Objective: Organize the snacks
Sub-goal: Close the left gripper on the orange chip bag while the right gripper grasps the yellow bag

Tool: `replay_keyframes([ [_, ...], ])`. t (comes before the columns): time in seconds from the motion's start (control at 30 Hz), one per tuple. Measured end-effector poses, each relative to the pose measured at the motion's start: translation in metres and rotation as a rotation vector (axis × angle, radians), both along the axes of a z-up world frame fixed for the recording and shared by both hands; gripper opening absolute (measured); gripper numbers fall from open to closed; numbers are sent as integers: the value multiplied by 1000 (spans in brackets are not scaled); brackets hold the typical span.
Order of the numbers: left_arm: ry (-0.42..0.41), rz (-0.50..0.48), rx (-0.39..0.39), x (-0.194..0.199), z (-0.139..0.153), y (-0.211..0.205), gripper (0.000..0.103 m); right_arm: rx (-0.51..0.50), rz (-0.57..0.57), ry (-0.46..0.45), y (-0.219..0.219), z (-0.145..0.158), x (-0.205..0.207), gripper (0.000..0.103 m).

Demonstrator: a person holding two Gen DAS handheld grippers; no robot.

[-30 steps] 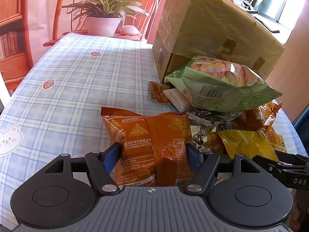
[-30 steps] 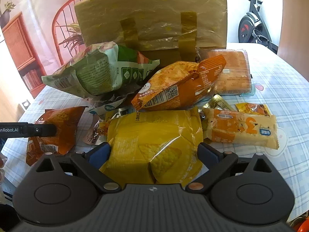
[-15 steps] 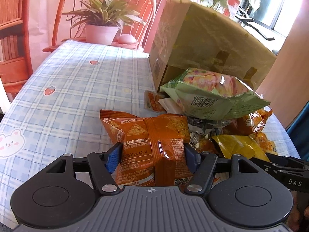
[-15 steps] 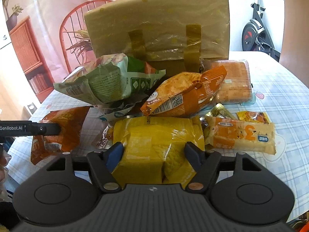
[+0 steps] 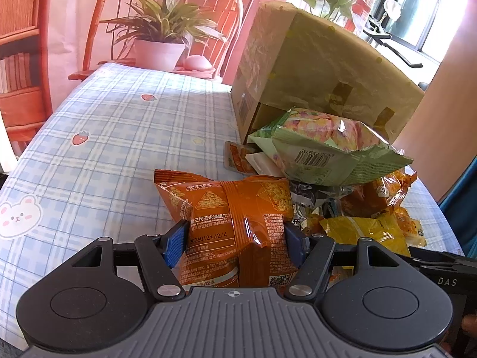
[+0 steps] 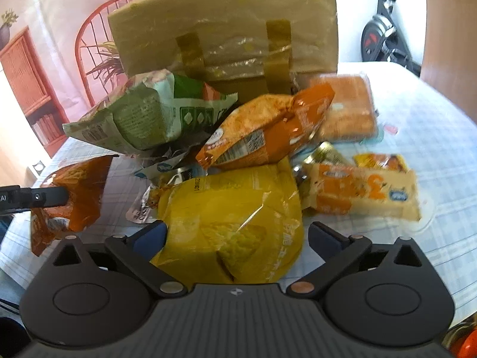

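Note:
On the checked tablecloth point(image 5: 104, 137) lies a heap of snack packs in front of a cardboard box point(image 5: 322, 68). My left gripper point(image 5: 235, 238) is shut on an orange chip bag point(image 5: 235, 205), its blue pads pressing both sides. In the right wrist view that orange chip bag point(image 6: 77, 185) sits at the left. My right gripper point(image 6: 238, 232) is opening around a yellow chip bag point(image 6: 232, 205). The right pad stands clear of the bag, which rests on the table.
A green bag point(image 6: 149, 116) and an orange barcode bag point(image 6: 268, 128) lean on the box point(image 6: 226, 26). A pale pack marked 3 point(image 6: 363, 191) and a clear tray of cakes point(image 6: 342, 110) lie to the right. A potted plant point(image 5: 158, 53) stands at the far end.
The right jaws squeezed the yellow bag half a second ago and have now spread wide off it. The left gripper keeps its hold on the orange bag.

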State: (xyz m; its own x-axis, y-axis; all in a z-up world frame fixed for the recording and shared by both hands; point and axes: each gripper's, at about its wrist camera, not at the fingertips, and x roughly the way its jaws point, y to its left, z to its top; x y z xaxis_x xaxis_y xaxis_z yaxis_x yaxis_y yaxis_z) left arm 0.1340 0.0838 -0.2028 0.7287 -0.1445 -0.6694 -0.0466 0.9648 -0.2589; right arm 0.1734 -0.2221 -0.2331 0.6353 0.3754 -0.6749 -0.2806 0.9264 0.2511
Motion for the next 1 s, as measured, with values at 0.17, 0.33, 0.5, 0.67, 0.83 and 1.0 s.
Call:
replay_keyframes([
  [0.17, 2, 1, -6, 0, -1, 1, 69, 32, -9, 18, -1, -6, 2, 102],
  [0.33, -4, -7, -6, 0, -1, 0, 69, 46, -7, 19, -3, -6, 1, 96],
  [0.5, -12, -1, -10, -2, 1, 1, 69, 58, -6, 24, -4, -6, 0, 91],
  [0.67, -22, 14, -15, -5, 3, 3, 69, 77, 9, 28, -4, -4, -4, 88],
  [0.83, -30, 25, -17, -8, 6, 4, 69, 97, 0, 33, -10, 3, -8, 88],
  [1.0, -45, 34, -20, -12, 10, 3, 69, 98, -23, 41, -19, 8, -17, 88],
])
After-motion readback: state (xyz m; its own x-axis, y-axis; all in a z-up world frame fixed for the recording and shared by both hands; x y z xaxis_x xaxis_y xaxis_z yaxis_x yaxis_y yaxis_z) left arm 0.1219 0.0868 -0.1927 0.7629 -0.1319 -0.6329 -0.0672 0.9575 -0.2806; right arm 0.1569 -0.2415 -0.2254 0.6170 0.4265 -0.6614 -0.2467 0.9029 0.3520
